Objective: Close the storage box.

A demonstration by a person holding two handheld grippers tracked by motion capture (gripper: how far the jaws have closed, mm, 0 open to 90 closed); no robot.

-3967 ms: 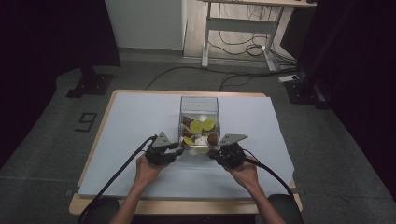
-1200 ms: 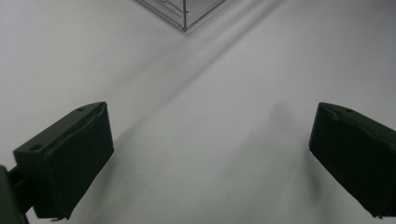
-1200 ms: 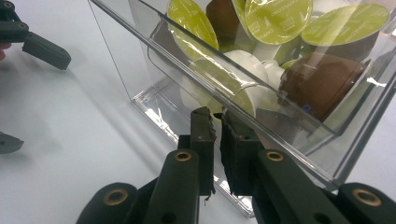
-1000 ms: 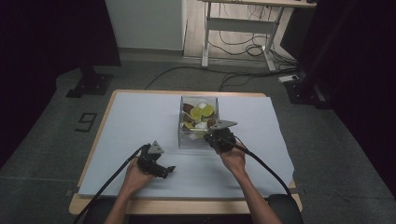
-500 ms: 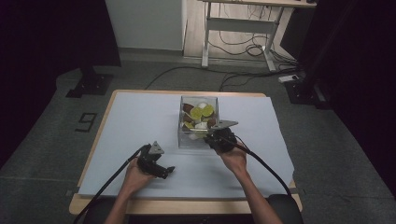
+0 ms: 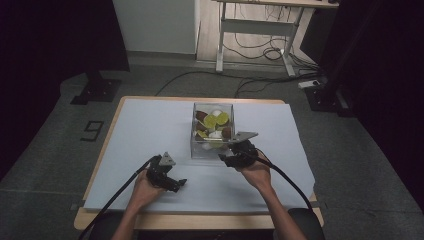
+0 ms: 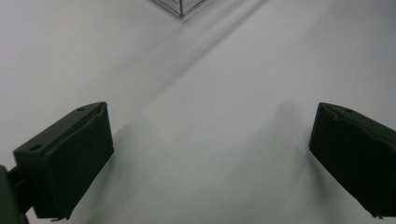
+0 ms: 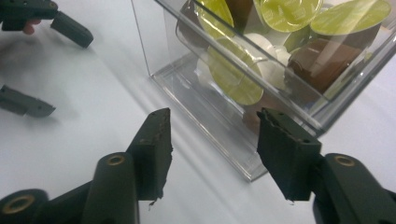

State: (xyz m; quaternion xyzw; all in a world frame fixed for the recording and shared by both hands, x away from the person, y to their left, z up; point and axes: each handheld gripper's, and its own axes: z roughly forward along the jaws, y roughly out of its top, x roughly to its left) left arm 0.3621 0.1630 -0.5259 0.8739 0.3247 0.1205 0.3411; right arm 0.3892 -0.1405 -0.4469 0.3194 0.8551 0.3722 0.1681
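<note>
my right gripper point(image 8: 212, 154) sits at the near wall of the clear box point(image 6: 212, 150) of coffee pods point(image 8: 289, 11); its jaws have just been opening, nothing between them. my left gripper point(image 7: 210, 158) hovers over the white sheet point(image 6: 150, 125), jaws wide apart.

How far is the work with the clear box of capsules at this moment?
Done: the clear box stands upright on the white sheet, with the capsules inside. In hand: the right hand-held gripper sits at the box's near wall; its jaws have just been opening, with nothing between them. The left hand-held gripper is open above the bare sheet. Left: no capsule is out of the box yet.
</note>
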